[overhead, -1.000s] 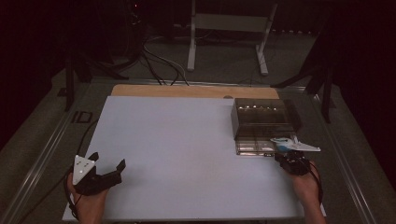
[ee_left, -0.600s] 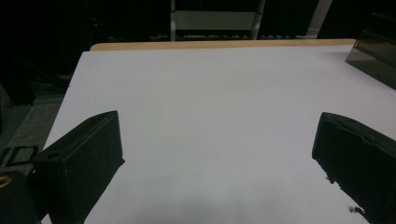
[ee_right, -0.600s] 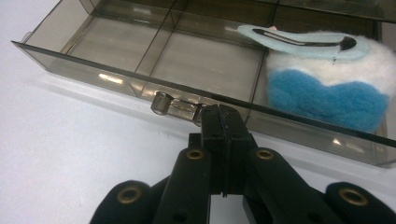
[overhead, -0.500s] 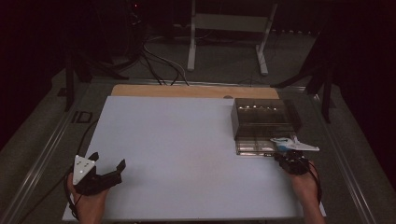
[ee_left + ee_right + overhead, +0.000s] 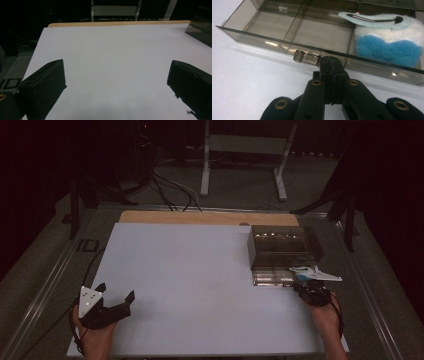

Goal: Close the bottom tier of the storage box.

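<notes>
Nothing has shifted: your right gripper (image 5: 331, 65) stays clamped on the handle (image 5: 305, 58) of the pulled-out drawer (image 5: 274, 26); your left gripper (image 5: 116, 82) idles with jaws spread, so the drawer's travel pauses.

The organizer box (image 5: 287, 27) is smoke-brown transparent plastic. The felt piece (image 5: 387, 37) is white above, blue below, with a pale blue hair clip (image 5: 372, 18). The table (image 5: 190, 285) is white; both grippers (image 5: 102, 307) (image 5: 331, 65) are black.

- The right gripper (image 5: 331, 65) covers part of the drawer's handle (image 5: 305, 57).
- The blue-and-white felt piece (image 5: 387, 42) runs off the right gripper view's edge.
- The box (image 5: 200, 28) is cropped in the left gripper view.
</notes>
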A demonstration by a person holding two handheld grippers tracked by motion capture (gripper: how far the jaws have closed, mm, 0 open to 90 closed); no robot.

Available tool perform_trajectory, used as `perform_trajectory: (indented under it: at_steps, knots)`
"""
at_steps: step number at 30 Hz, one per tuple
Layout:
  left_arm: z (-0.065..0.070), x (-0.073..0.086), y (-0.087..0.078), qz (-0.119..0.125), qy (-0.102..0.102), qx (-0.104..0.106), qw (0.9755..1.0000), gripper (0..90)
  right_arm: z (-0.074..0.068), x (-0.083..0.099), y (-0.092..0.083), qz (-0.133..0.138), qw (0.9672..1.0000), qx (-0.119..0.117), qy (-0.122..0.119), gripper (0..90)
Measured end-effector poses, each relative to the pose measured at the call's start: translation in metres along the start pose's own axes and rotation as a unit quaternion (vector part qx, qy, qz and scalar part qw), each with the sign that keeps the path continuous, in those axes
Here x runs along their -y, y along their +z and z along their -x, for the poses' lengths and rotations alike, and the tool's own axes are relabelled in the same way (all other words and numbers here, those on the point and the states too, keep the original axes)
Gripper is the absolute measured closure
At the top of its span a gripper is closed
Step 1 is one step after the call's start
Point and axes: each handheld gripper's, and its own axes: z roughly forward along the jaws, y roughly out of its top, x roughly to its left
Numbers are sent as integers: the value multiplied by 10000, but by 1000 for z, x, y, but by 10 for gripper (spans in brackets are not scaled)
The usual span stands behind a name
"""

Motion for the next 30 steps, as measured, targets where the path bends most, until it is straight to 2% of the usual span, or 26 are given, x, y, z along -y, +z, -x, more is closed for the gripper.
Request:
perform_trajectory:
  at_steps: [13,30]
  knots:
    - [1,0,1,-26,19,3,10000,33,2,-1,3,40,9999,12,122,900]
    - [1,0,2,-25,22,14,10000,33,3,-2,6,51,9999,60,146,900]
